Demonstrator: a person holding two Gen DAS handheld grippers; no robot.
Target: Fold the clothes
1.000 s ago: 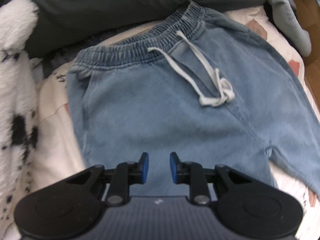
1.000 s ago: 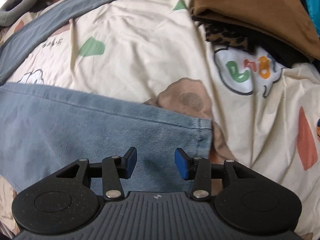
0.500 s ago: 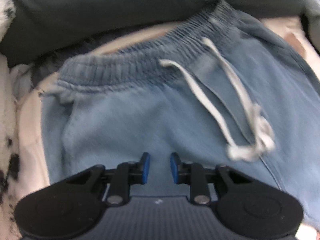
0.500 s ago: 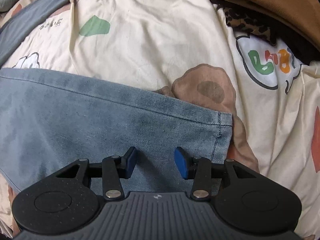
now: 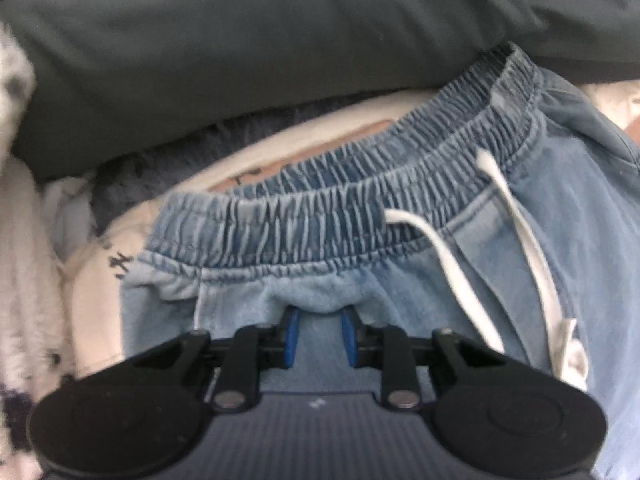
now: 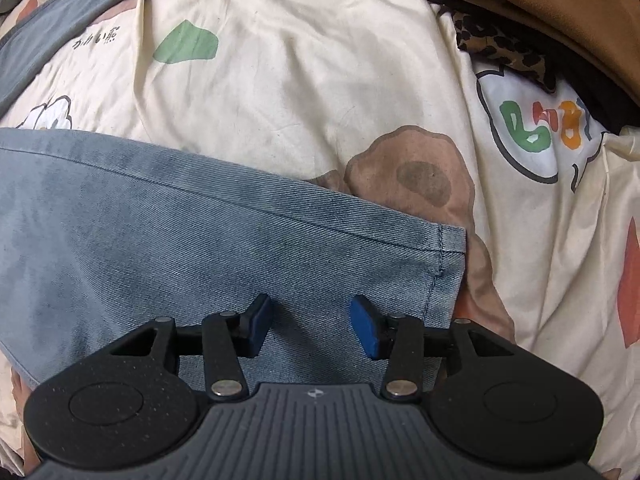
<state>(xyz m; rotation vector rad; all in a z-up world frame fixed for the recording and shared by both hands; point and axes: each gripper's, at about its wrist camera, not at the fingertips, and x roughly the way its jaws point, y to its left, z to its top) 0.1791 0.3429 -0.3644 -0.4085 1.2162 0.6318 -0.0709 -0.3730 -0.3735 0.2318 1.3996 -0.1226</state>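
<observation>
Jeans (image 5: 400, 280) soft, floppy, light; best held at waistband (image 5: 320, 224). Left gripper (image 5: 319, 334) narrowly parted, denim bunched between, grip unclear. Right gripper (image 6: 312, 326) half-open above leg hem (image 6: 448, 256), empty.

The trousers (image 5: 400, 292) are faded light-blue denim with a white drawstring (image 5: 460, 276). Under them lies a cream sheet (image 6: 280, 80) printed with green, orange and brown cartoon shapes. Nearby sit a dark grey pillow (image 5: 280, 48), a brown cloth (image 6: 560, 8) over leopard print (image 6: 500, 48), and black-spotted white fleece (image 5: 24, 280).

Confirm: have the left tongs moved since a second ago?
Yes. The left tongs have closed in on the waistband of the jeans, which now sits just ahead of the tips, with denim bunched between them.
</observation>
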